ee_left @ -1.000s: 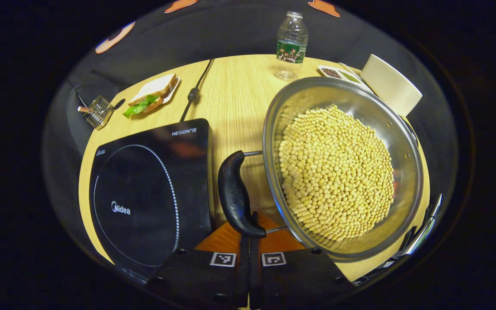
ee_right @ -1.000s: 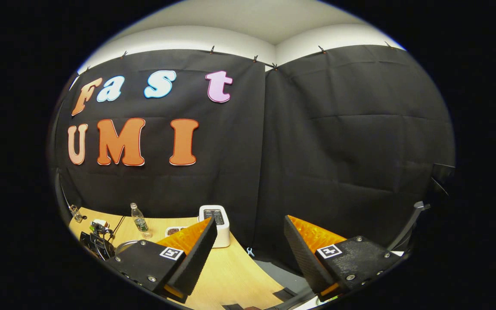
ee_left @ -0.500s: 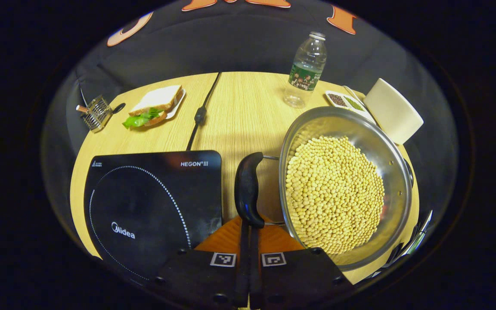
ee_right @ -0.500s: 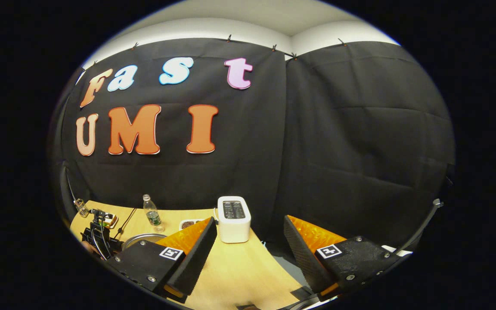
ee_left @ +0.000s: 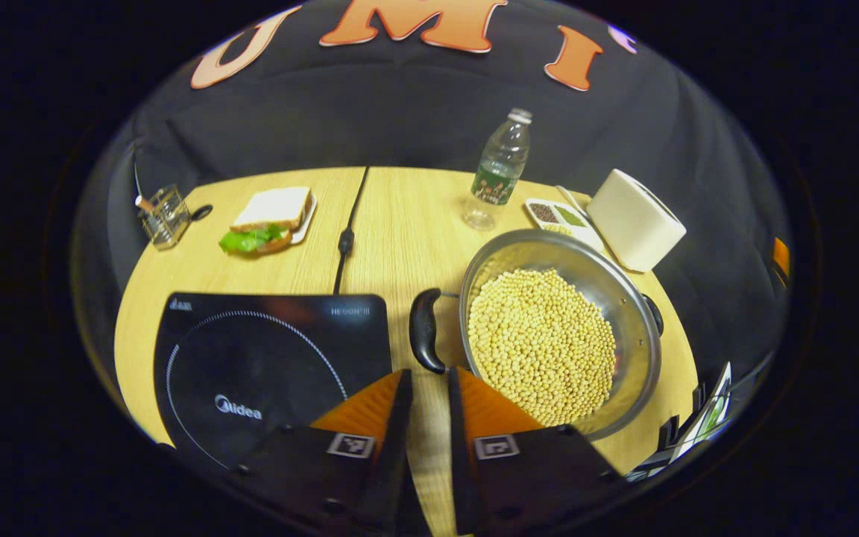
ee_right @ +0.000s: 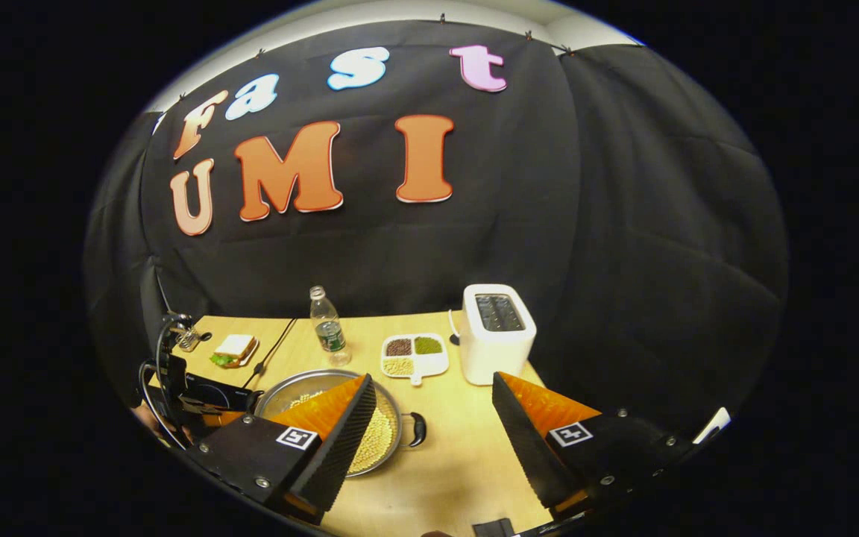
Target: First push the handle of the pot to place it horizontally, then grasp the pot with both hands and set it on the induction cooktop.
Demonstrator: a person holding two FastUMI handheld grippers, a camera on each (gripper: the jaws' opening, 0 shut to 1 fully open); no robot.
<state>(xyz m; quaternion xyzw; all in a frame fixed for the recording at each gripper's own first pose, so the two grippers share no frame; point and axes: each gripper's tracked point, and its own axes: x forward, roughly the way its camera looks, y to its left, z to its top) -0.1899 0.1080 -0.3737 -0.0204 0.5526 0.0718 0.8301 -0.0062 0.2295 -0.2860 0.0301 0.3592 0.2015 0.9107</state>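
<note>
Left gripper view, from above the near edge of the table (ee_left: 400, 224): we record the left tool (ee_left: 429, 388), fingers parted narrowly and holding nothing, bare wood between them. Just ahead of its tips lies the pot's black handle (ee_left: 426, 330), apart from both fingers. The pot (ee_left: 627, 298), steel and filled with pale beans (ee_left: 541, 343), sits to the right of the handle. The induction cooktop (ee_left: 265, 358) lies flat to the left of the pot, with a strip of table between them where the handle sits.

Right gripper view, from higher and farther back: we record the right tool (ee_right: 433, 418), fingers spread wide, gripping nothing, above the table. Its left finger covers part of the pot, whose second handle (ee_right: 417, 429) shows at the right rim. The left tool appears at the far left of this view, with cables.

Other items, both views: a water bottle (ee_left: 499, 170) behind the pot; a divided dish of grains (ee_right: 413, 356); a white toaster (ee_right: 496, 332) at the right; a sandwich on a plate (ee_left: 269, 220); a small wire holder (ee_left: 165, 216) at the far left corner; a black cable (ee_left: 347, 224) running back from the cooktop.
</note>
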